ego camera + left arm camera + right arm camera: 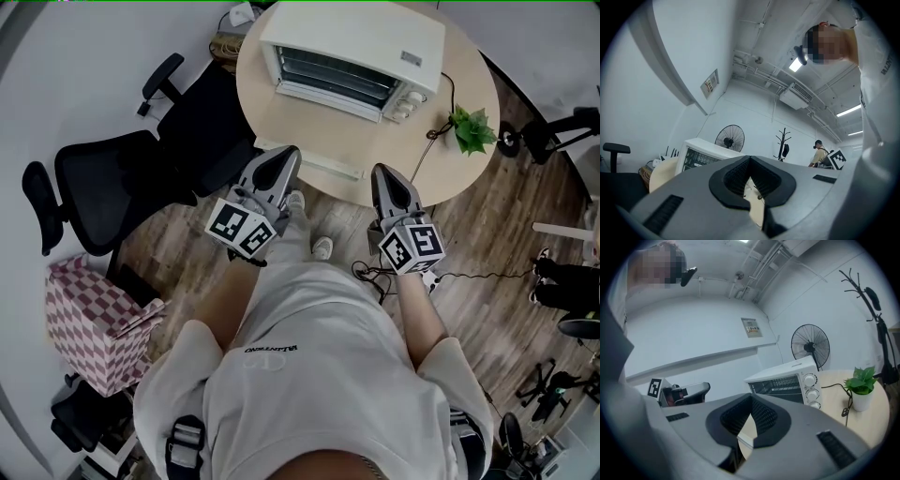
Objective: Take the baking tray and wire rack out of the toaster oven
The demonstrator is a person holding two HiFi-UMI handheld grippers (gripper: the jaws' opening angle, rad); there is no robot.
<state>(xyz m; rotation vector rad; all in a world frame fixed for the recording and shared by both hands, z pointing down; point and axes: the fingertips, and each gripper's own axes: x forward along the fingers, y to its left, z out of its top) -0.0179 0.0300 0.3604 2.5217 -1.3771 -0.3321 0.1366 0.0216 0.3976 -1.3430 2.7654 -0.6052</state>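
Approach: I'm short of the oven [361, 42], nothing in hand.
My left gripper [286, 153] and right gripper [382, 171] hover at the table's [469, 112] near edge, jaws pinched together on nothing. Rack [333, 75] bars show inside the oven; the tray I can't pick out, probably in there too. Next I spread my jaws and reach in.

We locate the toaster oven [352, 56] on the far side of the round table [272, 122], with the potted plant [472, 129] on the table to its right. The office chair [103, 187] stands left of the table. The left gripper [279, 159] and right gripper [386, 178] are side by side at the table's near edge.
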